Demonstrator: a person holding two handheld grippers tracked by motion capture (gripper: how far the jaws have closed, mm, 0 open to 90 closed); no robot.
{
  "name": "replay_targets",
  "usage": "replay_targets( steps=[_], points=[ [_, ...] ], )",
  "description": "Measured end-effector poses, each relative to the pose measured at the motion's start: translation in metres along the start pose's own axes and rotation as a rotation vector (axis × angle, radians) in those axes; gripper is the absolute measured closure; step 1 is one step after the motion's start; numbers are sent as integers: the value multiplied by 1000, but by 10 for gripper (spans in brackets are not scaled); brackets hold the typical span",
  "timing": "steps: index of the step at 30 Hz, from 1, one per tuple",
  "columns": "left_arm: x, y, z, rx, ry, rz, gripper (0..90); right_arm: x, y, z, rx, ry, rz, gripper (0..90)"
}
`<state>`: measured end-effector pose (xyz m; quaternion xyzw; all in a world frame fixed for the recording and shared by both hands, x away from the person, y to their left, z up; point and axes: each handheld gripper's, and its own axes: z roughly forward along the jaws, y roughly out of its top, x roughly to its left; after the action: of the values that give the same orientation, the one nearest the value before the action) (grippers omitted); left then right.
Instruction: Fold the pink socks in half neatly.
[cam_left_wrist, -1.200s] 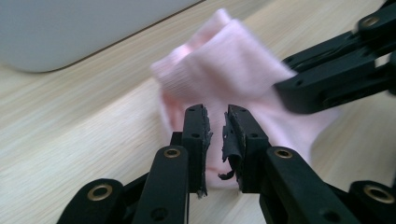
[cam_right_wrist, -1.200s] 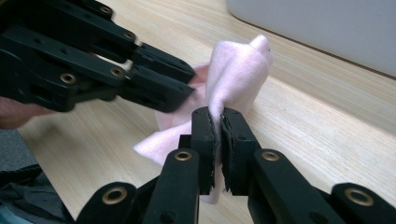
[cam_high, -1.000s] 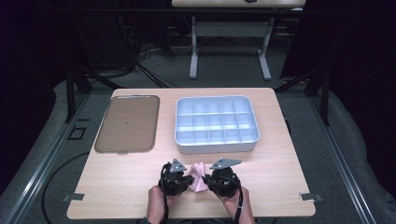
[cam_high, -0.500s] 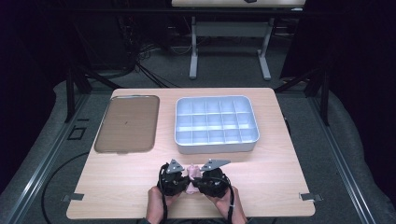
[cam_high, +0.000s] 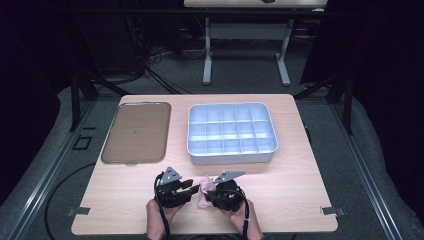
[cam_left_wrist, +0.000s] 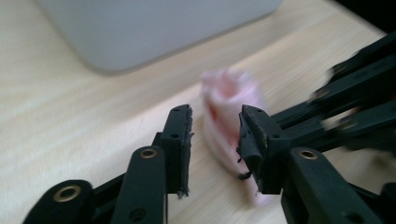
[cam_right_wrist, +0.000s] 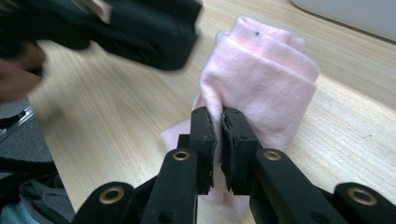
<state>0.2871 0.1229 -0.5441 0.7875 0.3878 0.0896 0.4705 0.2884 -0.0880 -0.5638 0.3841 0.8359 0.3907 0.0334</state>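
Observation:
A small pink folded cloth lies on the wooden table near its front edge, between my two grippers. My right gripper is shut on the cloth, its pads pinching a fold at the near edge. My left gripper has just been opening. In the left gripper view its jaws stand apart, with the cloth in the gap and just beyond it, not pressed by the pads. The right gripper reaches in from the right of that view.
A white tray with several compartments stands just beyond the grippers, right of centre. A flat brown tray lies at the back left. The person's hands come over the table's front edge.
My left gripper's jaws have opened off the pink cloth and that hand has drawn slightly away. My right gripper, still shut on the cloth, has sunk a little toward the table.

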Motion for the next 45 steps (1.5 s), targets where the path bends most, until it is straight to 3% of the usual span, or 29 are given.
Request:
replay_targets(
  steps=[2, 5, 11, 16, 20, 22, 28, 32, 39, 43, 45],
  points=[
    [-5, 6, 3, 16, -53, 37, 723, 0, 1, 0, 15, 2, -5, 833],
    [-11, 10, 19, 70, -66, 85, 799, 1, 2, 1, 16, -10, -20, 830],
    [-5, 4, 43, 153, 11, 89, 855, 6, 1, 1, 23, -23, -36, 784],
    [-2, 0, 45, 161, 21, 76, 871, 11, -1, -2, 15, -10, -64, 697],
    [0, -1, 44, 166, 28, 84, 874, 11, -3, -12, 19, 29, -67, 735],
    [1, -2, 44, 162, 29, 72, 874, 10, -3, -20, -5, 32, -50, 767],
    [1, -3, 45, 153, 39, 65, 873, 9, 2, -17, -37, -44, -32, 854],
    [2, -3, 44, 159, 37, 57, 871, 12, 3, -9, -24, -45, -52, 849],
    [0, -3, 45, 158, 47, 55, 872, 13, 0, 1, 21, -27, -93, 759],
    [-2, -3, 45, 159, 54, 64, 873, 10, -1, 0, 33, 33, -99, 590],
    [-2, -3, 45, 157, 57, 66, 873, 9, -1, -2, 37, 52, -91, 547]
  ],
)
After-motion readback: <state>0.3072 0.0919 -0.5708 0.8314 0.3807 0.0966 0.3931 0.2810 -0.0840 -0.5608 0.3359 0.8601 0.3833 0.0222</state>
